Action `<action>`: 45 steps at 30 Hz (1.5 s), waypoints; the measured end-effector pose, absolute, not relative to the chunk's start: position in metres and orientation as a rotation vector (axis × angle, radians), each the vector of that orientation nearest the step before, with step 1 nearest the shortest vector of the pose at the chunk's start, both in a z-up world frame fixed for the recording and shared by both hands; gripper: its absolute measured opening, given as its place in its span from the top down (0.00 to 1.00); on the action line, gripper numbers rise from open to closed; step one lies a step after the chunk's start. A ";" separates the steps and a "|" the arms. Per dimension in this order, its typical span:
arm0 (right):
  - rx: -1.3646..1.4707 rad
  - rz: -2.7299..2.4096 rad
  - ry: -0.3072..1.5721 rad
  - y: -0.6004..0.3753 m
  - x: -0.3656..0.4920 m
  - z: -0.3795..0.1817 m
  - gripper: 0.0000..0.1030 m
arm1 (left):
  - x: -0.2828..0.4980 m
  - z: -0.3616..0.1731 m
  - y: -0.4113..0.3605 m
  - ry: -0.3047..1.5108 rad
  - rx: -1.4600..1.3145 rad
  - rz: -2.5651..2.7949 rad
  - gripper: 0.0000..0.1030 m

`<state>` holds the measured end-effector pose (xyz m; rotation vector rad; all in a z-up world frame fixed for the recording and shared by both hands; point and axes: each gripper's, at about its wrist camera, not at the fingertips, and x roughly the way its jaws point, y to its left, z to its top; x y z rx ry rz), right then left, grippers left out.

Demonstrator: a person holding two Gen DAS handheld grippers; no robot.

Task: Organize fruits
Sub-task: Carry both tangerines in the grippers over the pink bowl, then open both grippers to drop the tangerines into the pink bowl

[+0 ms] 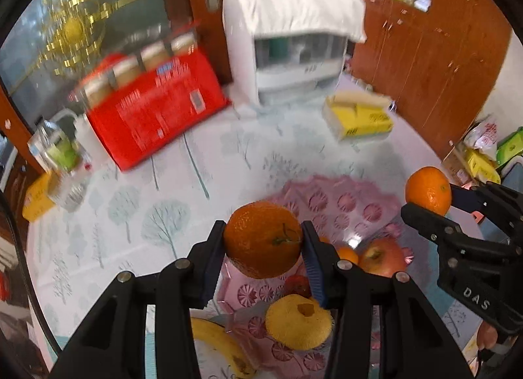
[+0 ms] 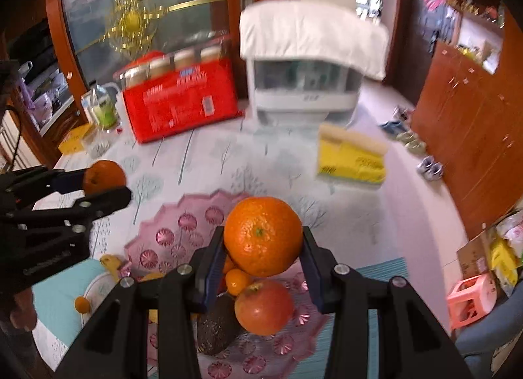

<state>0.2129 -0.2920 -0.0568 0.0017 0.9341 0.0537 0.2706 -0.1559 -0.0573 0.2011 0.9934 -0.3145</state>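
My left gripper (image 1: 263, 241) is shut on a large orange (image 1: 263, 239) and holds it above the pink patterned plate (image 1: 340, 202). My right gripper (image 2: 263, 241) is shut on another orange (image 2: 263, 236) above the same plate (image 2: 183, 219). Each gripper shows in the other's view: the right one (image 1: 428, 197) at the right edge, the left one (image 2: 104, 179) at the left edge. On the plate lie an apple (image 2: 264, 308), a small mandarin (image 2: 238, 281), a dark avocado (image 2: 215, 326) and a yellow fruit (image 1: 299, 321). A banana (image 1: 222, 346) lies at the plate's near left.
A red box (image 1: 157, 107), a white appliance under a cloth (image 1: 294, 42) and a yellow tissue pack (image 1: 359, 117) stand at the far side of the tree-print tablecloth. A small orange fruit (image 2: 81, 304) lies on a light plate at left. Wooden cabinets stand to the right.
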 end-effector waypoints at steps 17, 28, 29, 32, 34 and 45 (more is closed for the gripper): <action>0.043 0.109 1.129 -0.292 0.252 -0.152 0.57 | 0.298 -0.156 -0.170 1.181 0.206 -0.292 0.57; 0.063 0.108 1.164 -0.291 0.257 -0.163 0.56 | 0.298 -0.166 -0.174 1.210 0.209 -0.311 0.57; 0.068 0.109 1.167 -0.291 0.258 -0.163 0.56 | 0.298 -0.166 -0.174 1.215 0.209 -0.311 0.56; 0.084 0.111 1.172 -0.291 0.258 -0.163 0.56 | 0.294 -0.164 -0.174 1.206 0.210 -0.321 0.48; 0.097 0.112 1.174 -0.292 0.257 -0.163 0.56 | 0.290 -0.159 -0.175 1.180 0.231 -0.316 0.46; 0.122 0.094 1.171 -0.294 0.249 -0.156 0.56 | 0.277 -0.145 -0.171 1.138 0.275 -0.289 0.26</action>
